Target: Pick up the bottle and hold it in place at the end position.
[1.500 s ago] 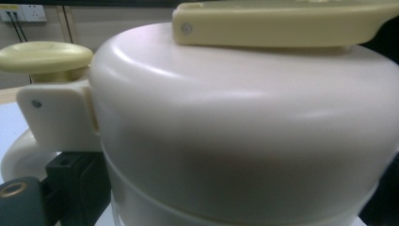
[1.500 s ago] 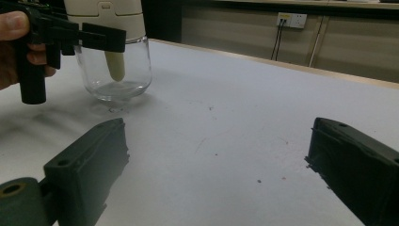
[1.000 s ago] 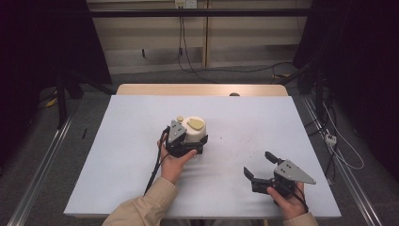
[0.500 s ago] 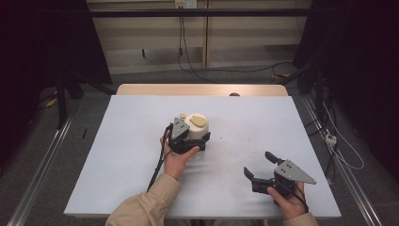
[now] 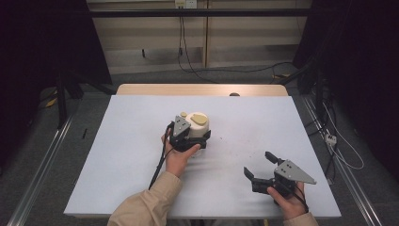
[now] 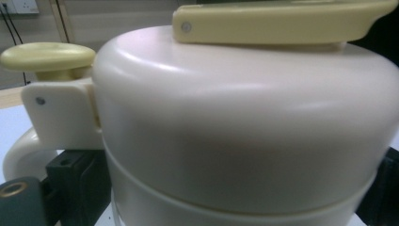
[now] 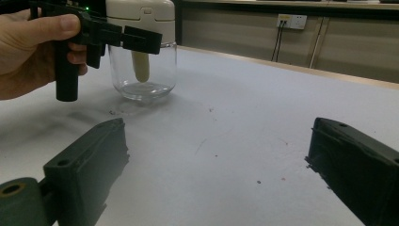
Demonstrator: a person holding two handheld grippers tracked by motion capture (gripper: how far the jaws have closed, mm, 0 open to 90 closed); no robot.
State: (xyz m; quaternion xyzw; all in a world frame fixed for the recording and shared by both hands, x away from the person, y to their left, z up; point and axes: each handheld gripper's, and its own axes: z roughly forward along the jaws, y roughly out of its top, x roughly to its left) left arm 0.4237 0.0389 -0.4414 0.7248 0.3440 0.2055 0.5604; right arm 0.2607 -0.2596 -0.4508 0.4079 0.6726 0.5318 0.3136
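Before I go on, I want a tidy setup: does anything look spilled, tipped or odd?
Nothing stands out. The jar stands upright on the table, cream lid seated, left gripper around it. A few dark specks mark the surface; no spill. The right gripper rests open.

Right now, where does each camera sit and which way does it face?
High view: above the person's side of the table, looking forward and down; both forearms, left gripper and right gripper show.
Left gripper view: rides the left gripper, facing the jar's cream lid up close; its jaws flank the lid.
Right gripper view: rides the right gripper, low, looking across the table; its open jaws show.
Shared: high and right gripper views both show the jar and the left hand.
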